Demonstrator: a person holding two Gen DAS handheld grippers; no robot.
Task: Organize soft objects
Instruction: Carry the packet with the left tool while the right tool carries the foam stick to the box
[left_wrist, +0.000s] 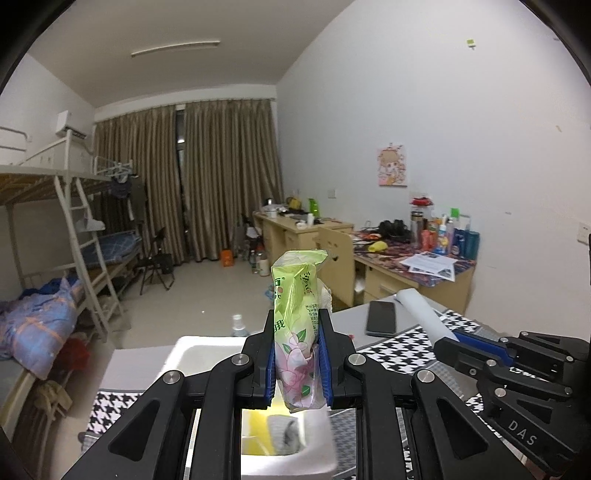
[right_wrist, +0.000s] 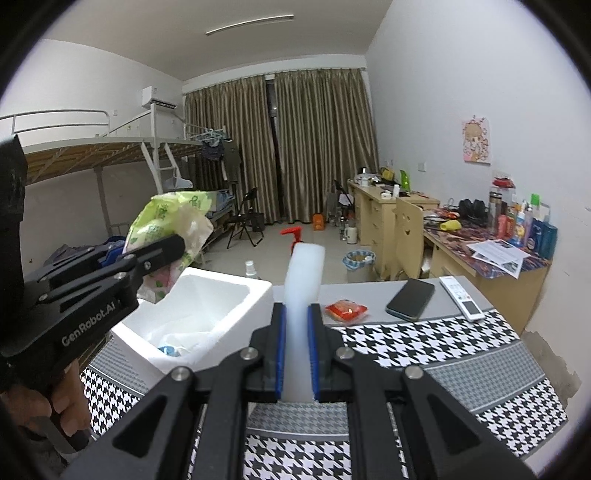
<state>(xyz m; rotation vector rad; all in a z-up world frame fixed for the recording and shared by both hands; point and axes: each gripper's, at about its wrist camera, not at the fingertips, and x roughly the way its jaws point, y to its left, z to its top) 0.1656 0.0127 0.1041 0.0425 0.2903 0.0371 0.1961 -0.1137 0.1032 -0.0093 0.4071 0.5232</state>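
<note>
The left gripper (left_wrist: 297, 363), clamped on the upright green tissue pack (left_wrist: 298, 317), hangs directly above the white foam box (right_wrist: 207, 314) at lower centre, nearer it than the right gripper (right_wrist: 297, 354), which pinches a white foam strip (right_wrist: 301, 295).

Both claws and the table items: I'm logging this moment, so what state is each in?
Left claw: shut on green tissue pack, held above foam box.
Right claw: shut on white foam strip.
Foam box: open, partly filled.
Phone: lying flat, screen dark.

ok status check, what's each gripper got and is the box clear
Left gripper shut on green tissue pack, raised over foam box. Right gripper shut on white foam strip. Box already holds some items; opening unobstructed.
</note>
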